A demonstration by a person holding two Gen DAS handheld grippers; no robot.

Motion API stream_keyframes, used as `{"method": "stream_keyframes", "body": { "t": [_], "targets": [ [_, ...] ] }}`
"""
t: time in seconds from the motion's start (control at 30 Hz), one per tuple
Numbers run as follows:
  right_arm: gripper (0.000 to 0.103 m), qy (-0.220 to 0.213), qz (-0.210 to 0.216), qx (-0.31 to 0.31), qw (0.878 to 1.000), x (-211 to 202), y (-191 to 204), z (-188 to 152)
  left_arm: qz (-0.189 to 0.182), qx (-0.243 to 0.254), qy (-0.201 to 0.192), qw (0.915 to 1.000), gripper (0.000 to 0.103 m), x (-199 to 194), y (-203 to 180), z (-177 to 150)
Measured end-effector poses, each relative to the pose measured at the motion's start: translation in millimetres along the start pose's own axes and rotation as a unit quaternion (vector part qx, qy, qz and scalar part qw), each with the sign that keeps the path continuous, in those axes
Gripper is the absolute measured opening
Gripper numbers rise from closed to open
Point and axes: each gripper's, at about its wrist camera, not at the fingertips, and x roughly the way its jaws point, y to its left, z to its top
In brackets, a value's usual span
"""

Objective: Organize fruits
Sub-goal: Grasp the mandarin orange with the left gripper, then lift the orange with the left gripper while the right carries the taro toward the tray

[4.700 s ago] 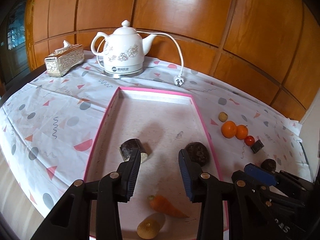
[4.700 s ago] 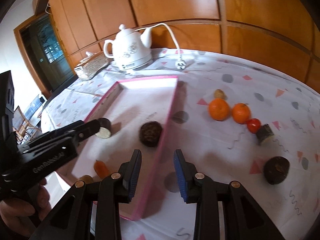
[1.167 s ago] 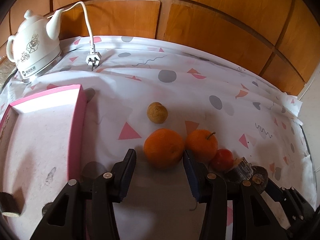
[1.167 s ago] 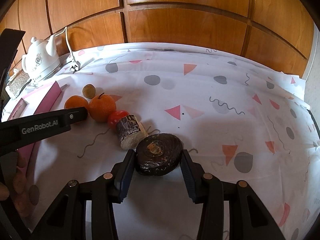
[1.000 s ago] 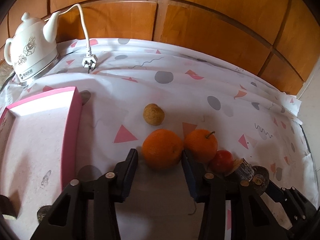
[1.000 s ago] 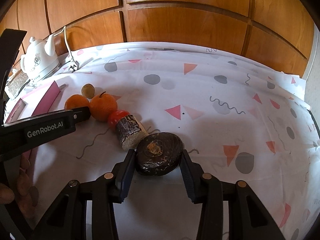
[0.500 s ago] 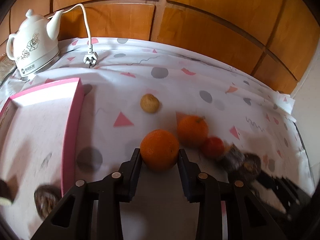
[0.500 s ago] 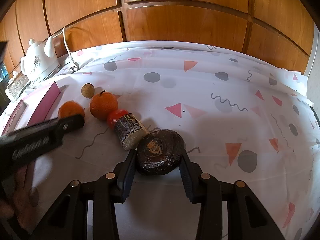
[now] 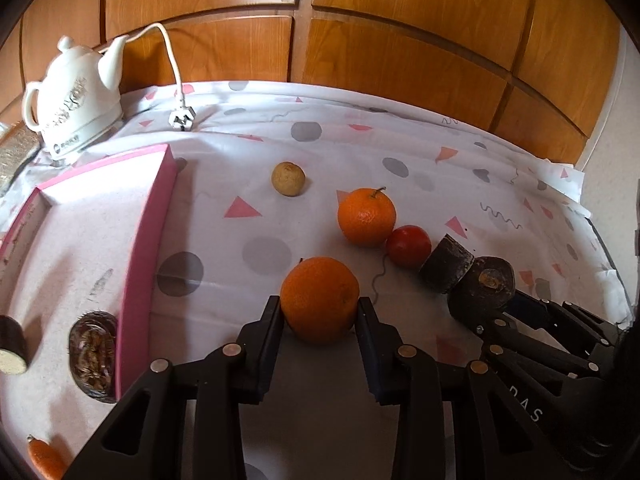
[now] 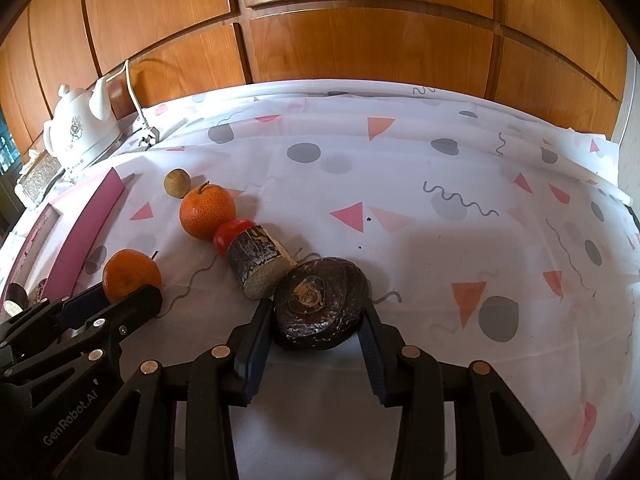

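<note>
Lower centre of the left view, the left gripper point(image 9: 320, 316) fingers clamp an orange point(image 9: 319, 299). In the right view, the right gripper point(image 10: 318, 326) fingers pinch a dark fruit point(image 10: 320, 309) low and central, on the bench point(image 10: 440, 240).

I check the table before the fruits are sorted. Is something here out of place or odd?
Mostly no. One oddity: the white kettle's cord lies unplugged, its plug loose on the tablecloth. The dark cut piece leans against the red fruit and touches the dark round fruit between the right gripper's fingers. Nothing is spilled.
</note>
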Motion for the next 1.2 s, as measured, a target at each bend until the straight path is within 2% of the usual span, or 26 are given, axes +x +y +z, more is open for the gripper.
{"method": "stream_keyframes", "body": {
  "t": [0.73,0.97,1.2],
  "targets": [
    [0.042,0.0,-0.01,-0.01,1.0,0.6,3.4,-1.1,-0.015,0.008,-0.004,0.9998,0.035,-23.0,17.2,-15.6],
    [0.042,0.009,-0.01,-0.015,1.0,-12.1,7.2,-10.8,-0.032,0.008,0.003,0.9994,0.035,-36.9,18.9,-23.8],
    [0.041,0.016,0.013,0.0,1.0,-31.8,10.1,-23.6,-0.036,0.002,-0.025,0.999,0.035,-68.4,28.9,-20.9]
  ]
}}
